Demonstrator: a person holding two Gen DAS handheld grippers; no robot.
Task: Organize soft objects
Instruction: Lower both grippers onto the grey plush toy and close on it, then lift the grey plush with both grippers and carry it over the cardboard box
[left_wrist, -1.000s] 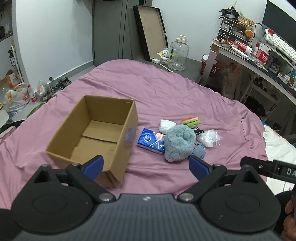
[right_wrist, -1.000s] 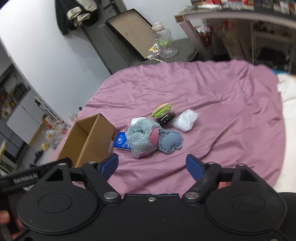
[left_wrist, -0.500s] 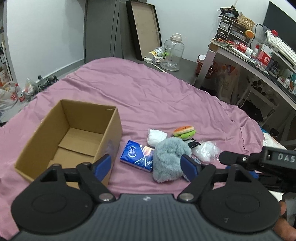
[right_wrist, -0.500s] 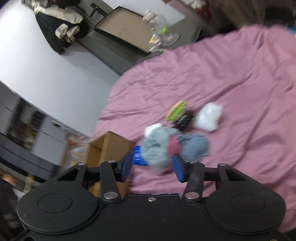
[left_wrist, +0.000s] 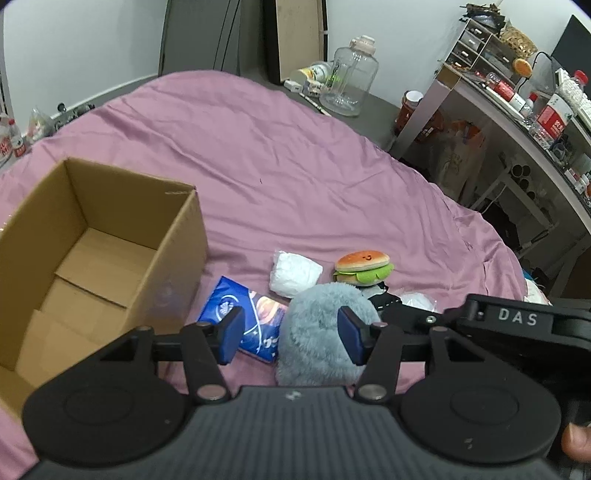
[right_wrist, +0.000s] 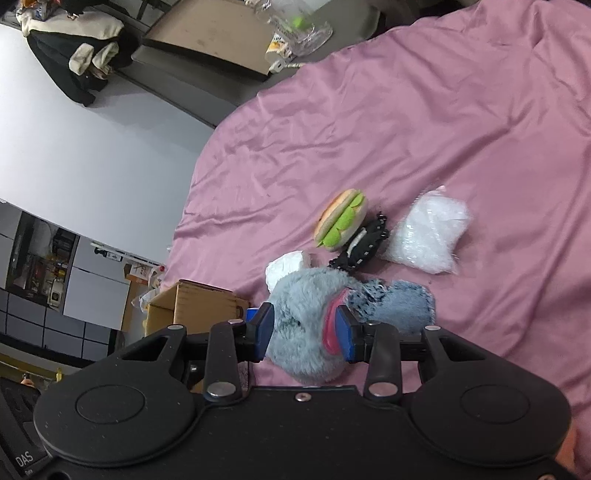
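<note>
A grey-blue plush toy (left_wrist: 314, 332) lies on the purple bedsheet, also in the right wrist view (right_wrist: 306, 325). My left gripper (left_wrist: 290, 334) is open, with its jaws either side of the plush and a blue tissue pack (left_wrist: 251, 321). My right gripper (right_wrist: 304, 332) is open and straddles the plush, with both pads close to its fur. Behind lie a burger plush (left_wrist: 364, 266), a white wad (left_wrist: 293, 273), a black item (right_wrist: 364, 245) and a clear white bag (right_wrist: 428, 236). An open, empty cardboard box (left_wrist: 92, 243) stands left.
A desk (left_wrist: 524, 122) with bottles and clutter stands at the right. A clear jug (left_wrist: 349, 86) and a framed board (left_wrist: 295, 37) stand on the floor beyond the bed. The right gripper's black body (left_wrist: 517, 325) crosses the left view's lower right.
Both grippers have moved in toward the grey plush. The right gripper's jaws have narrowed and rolled sideways around the plush. The left gripper's jaws have also narrowed.
</note>
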